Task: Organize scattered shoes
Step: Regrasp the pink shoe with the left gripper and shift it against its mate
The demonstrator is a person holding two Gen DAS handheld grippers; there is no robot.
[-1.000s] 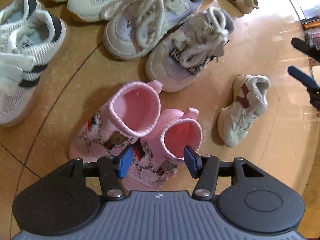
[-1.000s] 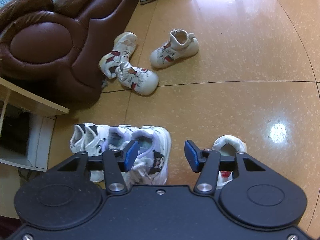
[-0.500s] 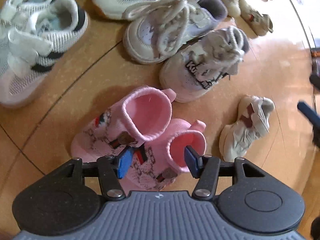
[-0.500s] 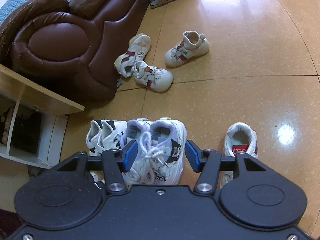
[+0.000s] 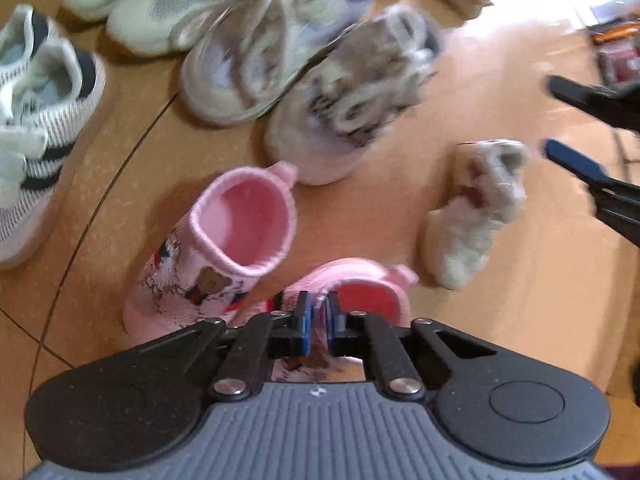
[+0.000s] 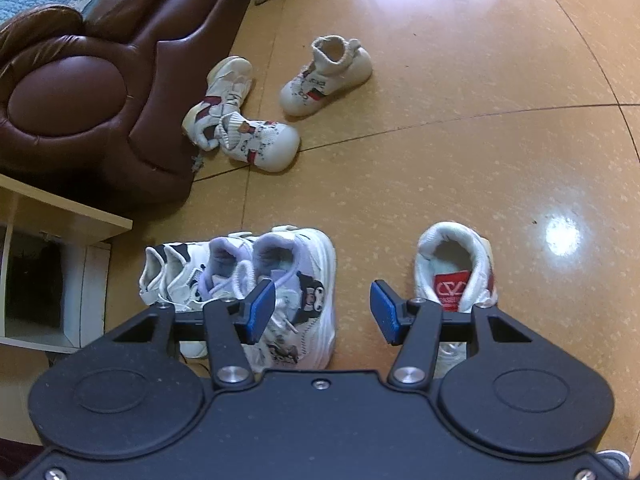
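Observation:
My left gripper is shut on the near collar edge of a pink knit shoe, with pink fabric pinched between the blue pads. Its partner, a pink shoe with a bear patch, stands just left of it on the floor. In the right wrist view my right gripper is open with nothing between its fingers. It hangs over bare floor between a lavender laced sneaker and a small white shoe with a red tongue label. That same right gripper shows at the right edge of the left wrist view.
Lavender sneakers, striped white sneakers and pale mesh sneakers lie beyond the pink pair. A small cream shoe lies to the right. Three cream shoes lie by a brown sofa; a low shelf stands left.
My left gripper's jaws went from wide open to shut on the nearer pink shoe's collar. The right gripper drifted a little, so the sneakers sit further in front of it.

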